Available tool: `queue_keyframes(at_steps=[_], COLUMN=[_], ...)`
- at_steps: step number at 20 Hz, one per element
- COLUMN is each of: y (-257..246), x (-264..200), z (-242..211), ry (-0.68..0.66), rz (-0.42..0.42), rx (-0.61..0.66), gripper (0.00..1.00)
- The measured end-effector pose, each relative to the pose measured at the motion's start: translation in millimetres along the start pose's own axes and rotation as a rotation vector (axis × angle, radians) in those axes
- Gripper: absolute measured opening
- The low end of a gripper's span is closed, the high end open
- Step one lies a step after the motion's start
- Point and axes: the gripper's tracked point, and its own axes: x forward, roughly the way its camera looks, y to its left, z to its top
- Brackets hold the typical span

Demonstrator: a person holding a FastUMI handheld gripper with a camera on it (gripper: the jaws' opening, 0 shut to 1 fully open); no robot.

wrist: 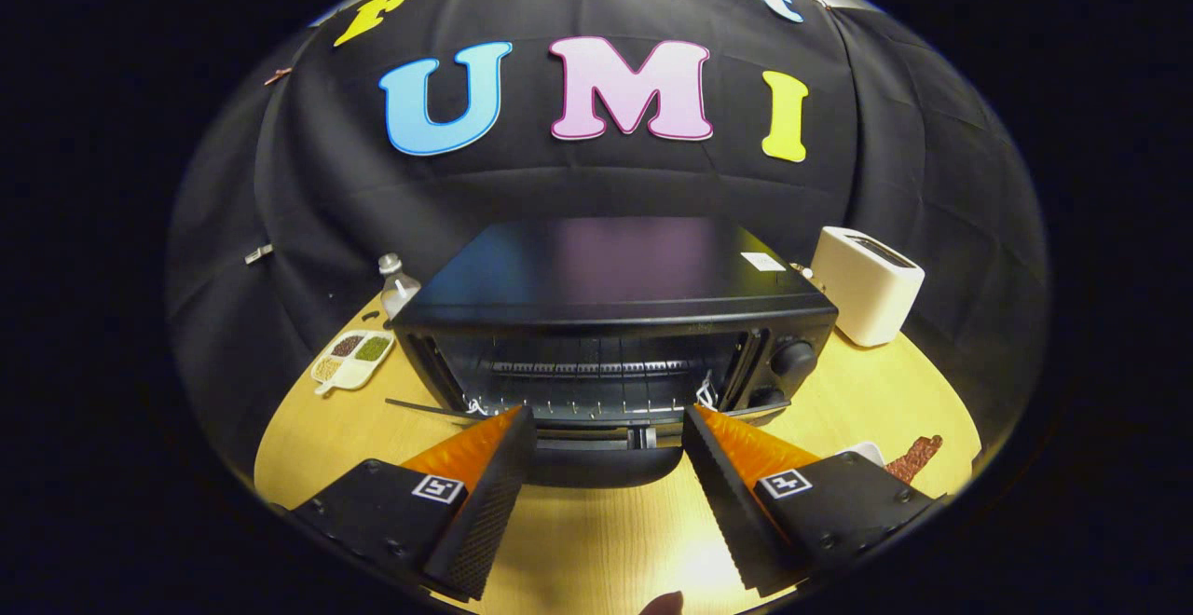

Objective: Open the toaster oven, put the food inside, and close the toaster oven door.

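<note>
The black toaster oven stands on the wooden table straight ahead of me. Its door is folded down toward me, and the wire rack inside is in plain sight. My gripper is open, fingers spread wide, with the lowered door lying between the fingertips and nothing held. A brown strip of food lies beside a white dish, just beyond the right finger.
A white pop-up toaster stands to the right of the oven. Left of the oven are a small bottle and a divided dish of grains. The oven's control knobs sit on its right front.
</note>
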Motion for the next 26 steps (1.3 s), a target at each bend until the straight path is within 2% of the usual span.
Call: queue_keyframes(at_steps=[9,16,23,26], y=[-6,-10,-17,-18], x=[-14,-20,-23,-30], z=[-58,-115,-124,-108], ry=[0.106,0.212,0.229,0.206], rz=[0.0,0.01,0.025,0.066], rx=[-0.023,-0.11,-0.095,-0.065], gripper=[0.96,0.96,0.96,0.96])
